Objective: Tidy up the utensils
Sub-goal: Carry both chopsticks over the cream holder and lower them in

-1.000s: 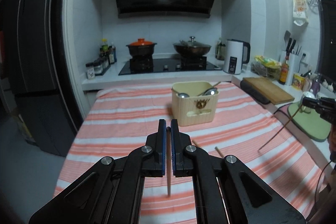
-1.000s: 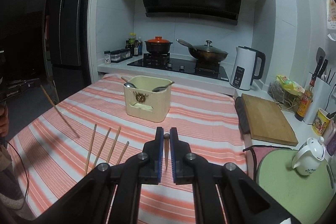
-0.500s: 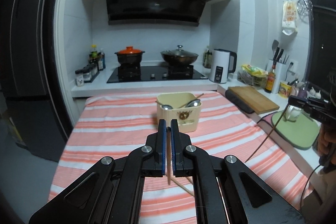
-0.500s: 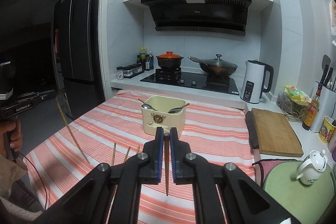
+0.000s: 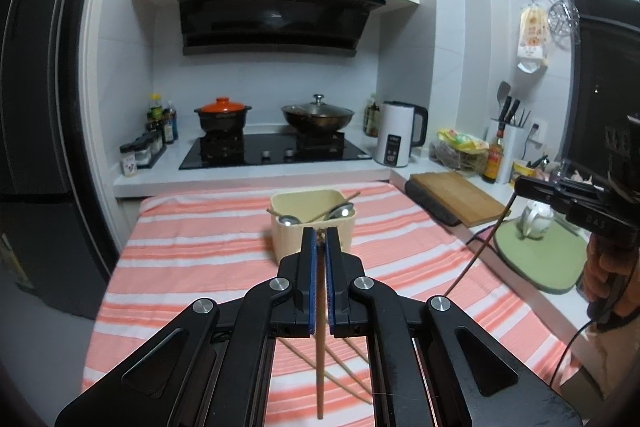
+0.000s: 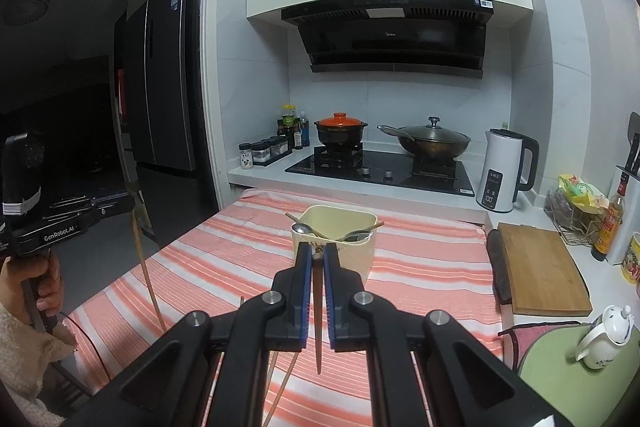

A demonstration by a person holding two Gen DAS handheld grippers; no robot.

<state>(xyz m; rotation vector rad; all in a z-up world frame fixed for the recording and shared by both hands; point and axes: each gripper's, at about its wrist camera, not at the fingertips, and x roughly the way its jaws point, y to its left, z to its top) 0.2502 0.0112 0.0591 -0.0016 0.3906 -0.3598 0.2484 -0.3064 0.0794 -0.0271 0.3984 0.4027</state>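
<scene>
At centre frame, my left tool [image 5: 319, 239] and right tool [image 6: 317, 254] each pinch a chopstick [image 5: 320, 367] before the cream holder [image 5: 308, 201] on the striped worktop [image 5: 192, 251]; loose chopsticks [image 5: 344, 383] lie below.

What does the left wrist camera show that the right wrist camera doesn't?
Only the left wrist view shows the right claw from the side, its chopstick hanging down. Only the right wrist view shows the left claw and its chopstick, plus the dark doorway. Both show the cream utensil holder with spoons, the striped cloth, stove and kettle.
</scene>
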